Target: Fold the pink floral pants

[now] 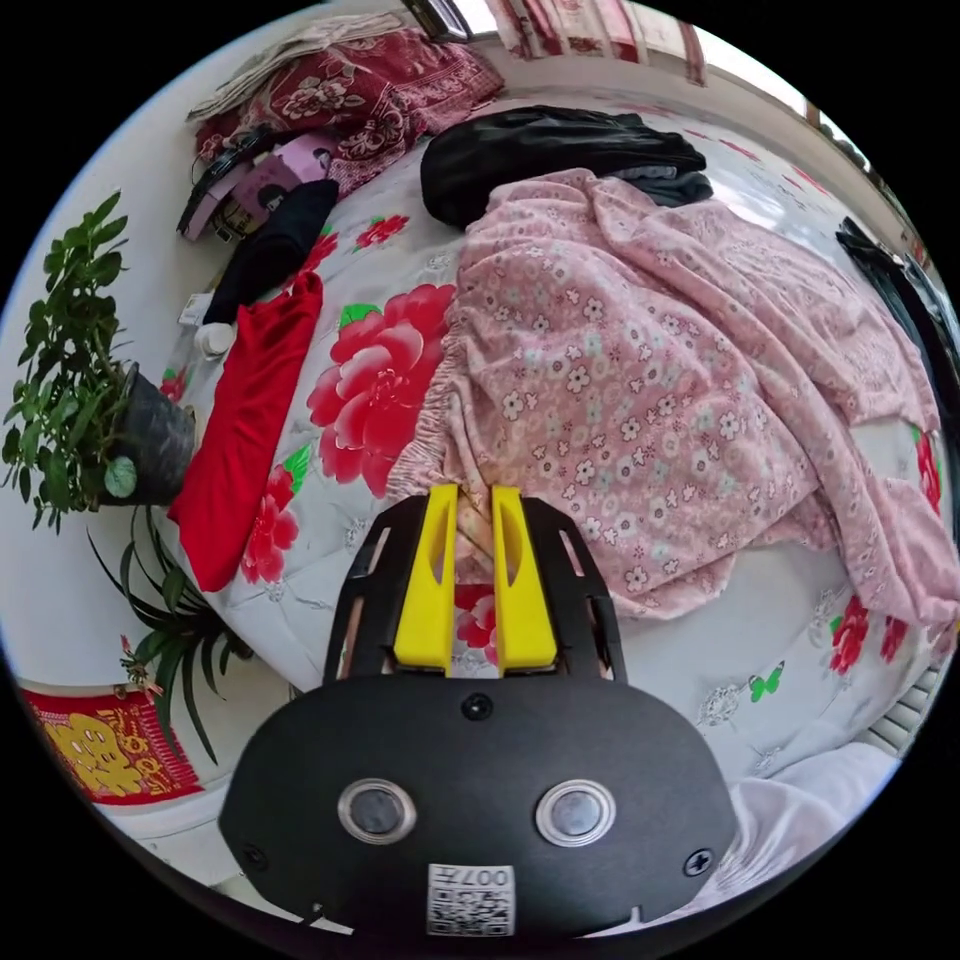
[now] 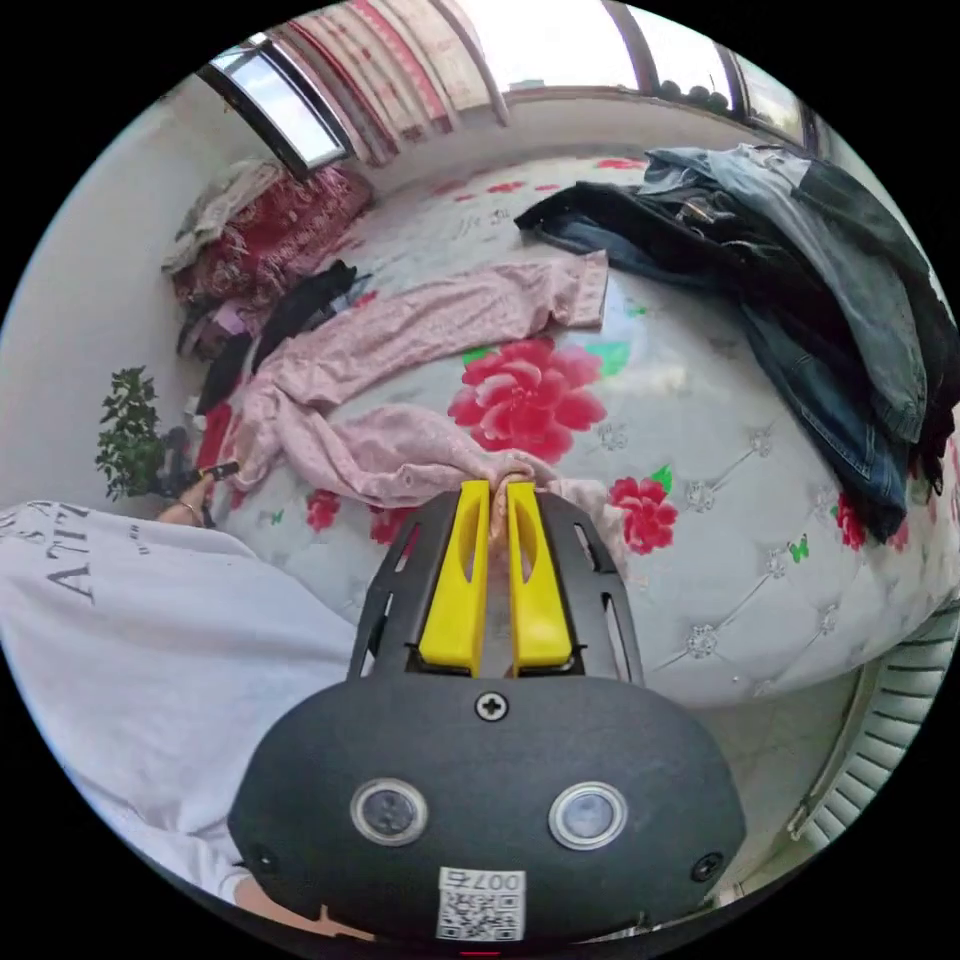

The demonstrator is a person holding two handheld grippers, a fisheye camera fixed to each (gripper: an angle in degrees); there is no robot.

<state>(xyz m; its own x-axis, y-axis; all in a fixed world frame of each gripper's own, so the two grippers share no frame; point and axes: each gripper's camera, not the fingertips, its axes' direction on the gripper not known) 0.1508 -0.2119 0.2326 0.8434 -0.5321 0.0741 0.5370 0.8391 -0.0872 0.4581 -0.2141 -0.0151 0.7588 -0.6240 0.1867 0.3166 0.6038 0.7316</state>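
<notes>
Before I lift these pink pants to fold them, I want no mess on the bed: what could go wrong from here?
1. The right tongs seem to pinch just a small bit of the pants near a leg end; it may slip out.
2. The legs lie twisted and bunched, so a fold could come out crooked.
3. The pants lie close to the black garment and near the jeans; dragging may catch them.

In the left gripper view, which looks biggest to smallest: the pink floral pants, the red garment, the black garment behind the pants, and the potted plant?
1. pink floral pants, by far the largest, though they lie nearest the camera.
2. and 3. black garment and red garment: too alike to rank.
4. potted plant, slightly smaller, though close to those two.
</notes>
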